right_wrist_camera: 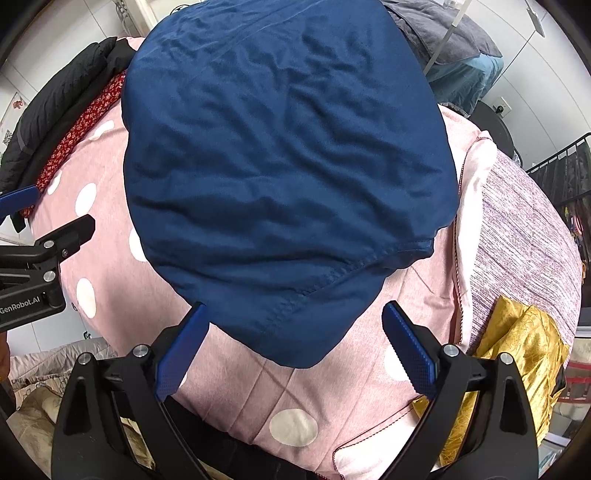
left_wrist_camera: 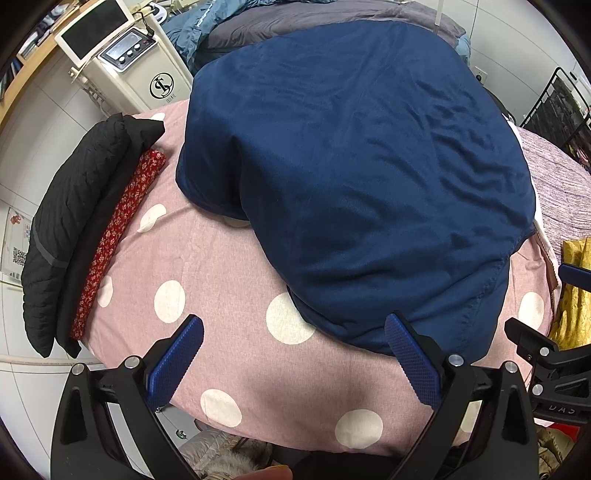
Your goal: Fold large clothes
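The navy garment point(left_wrist_camera: 351, 177) is lying spread on the bed point(left_wrist_camera: 207, 258) for folding, so we are hovering both claws, left claw point(left_wrist_camera: 295, 354) and right claw point(right_wrist_camera: 295, 347), wide open and empty, near its hem.

Probably a bedroom: polka-dot bedsheet point(left_wrist_camera: 229, 266), heaped bedding point(left_wrist_camera: 240, 26).

Surface: bed point(left_wrist_camera: 229, 280) under a pink cover with white polka dots.
Centre: navy blue garment point(left_wrist_camera: 362, 177) spread flat, wrinkled.
Left edge: folded black garment point(left_wrist_camera: 70, 218) stacked with a red floral cloth point(left_wrist_camera: 118, 236) just beside it.
Right side: mauve striped blanket point(right_wrist_camera: 524, 236); crumpled gold fabric point(right_wrist_camera: 517, 343) at the near corner.
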{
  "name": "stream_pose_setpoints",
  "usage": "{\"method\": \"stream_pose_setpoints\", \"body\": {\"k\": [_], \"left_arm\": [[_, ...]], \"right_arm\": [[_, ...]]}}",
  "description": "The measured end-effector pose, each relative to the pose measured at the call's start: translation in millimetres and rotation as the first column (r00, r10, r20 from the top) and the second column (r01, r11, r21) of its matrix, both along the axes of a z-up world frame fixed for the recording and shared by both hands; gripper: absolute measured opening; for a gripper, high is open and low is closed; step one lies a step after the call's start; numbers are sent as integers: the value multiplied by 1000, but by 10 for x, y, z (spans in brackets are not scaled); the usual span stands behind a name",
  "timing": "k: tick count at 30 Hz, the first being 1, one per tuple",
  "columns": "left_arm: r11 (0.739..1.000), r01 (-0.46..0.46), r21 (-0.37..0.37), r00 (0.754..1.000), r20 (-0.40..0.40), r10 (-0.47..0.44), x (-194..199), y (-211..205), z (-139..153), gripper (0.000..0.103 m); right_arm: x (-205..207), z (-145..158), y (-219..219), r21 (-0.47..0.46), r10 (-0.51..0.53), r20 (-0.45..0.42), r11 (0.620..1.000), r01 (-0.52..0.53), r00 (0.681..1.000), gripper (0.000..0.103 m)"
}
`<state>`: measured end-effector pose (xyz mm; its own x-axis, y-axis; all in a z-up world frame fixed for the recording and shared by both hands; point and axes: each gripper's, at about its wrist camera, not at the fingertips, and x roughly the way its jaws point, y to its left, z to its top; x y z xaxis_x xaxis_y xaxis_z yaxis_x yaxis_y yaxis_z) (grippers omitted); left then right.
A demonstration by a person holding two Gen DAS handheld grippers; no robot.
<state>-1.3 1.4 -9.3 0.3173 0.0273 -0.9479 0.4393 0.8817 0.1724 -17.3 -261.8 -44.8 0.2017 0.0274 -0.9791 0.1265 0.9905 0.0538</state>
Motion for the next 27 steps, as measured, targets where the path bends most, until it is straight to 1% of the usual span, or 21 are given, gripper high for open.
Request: {"method": "stream_pose_setpoints", "body": {"k": [27], "left_arm": [[1000,-5,6,1000,-2,5,-41,42,-46,97]], "right_arm": [[-25,-17,1,0,3,-2,1000,-3,1000,93]]}}
